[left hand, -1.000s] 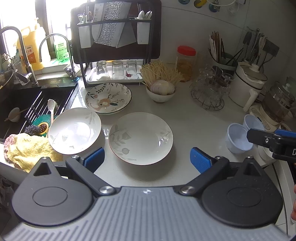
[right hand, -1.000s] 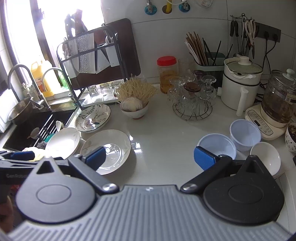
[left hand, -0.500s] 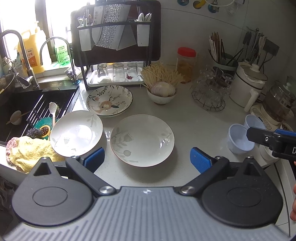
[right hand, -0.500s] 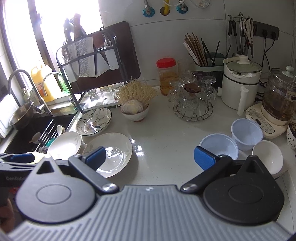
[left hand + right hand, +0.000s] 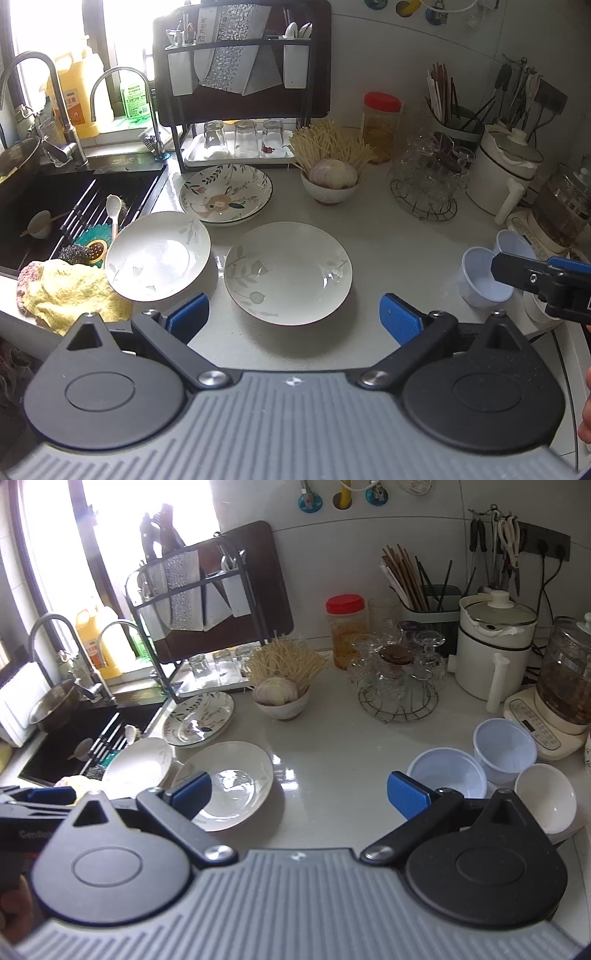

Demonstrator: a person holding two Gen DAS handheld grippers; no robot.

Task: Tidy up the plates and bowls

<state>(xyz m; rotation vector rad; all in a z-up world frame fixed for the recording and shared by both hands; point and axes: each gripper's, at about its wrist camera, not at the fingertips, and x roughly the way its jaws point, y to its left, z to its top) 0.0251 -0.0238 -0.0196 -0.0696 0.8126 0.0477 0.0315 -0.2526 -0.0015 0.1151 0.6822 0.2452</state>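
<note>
Three plates [image 5: 288, 273] lie on the desk [image 5: 388, 236] beside the sink [image 5: 55, 206], and our left gripper [image 5: 293, 314] and right gripper [image 5: 299, 794], jaws apart and empty, risk nudging the overhanging rim plate [image 5: 159, 254] into it.

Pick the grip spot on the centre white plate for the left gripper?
Likely the near rim of the white plate, approached from the front. It lies flat and shallow, so only the raised edge fits between the fingers; the left gripper is open and facing that edge.

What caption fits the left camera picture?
Open left gripper hovers over a white plate on a crowded kitchen counter.
</note>
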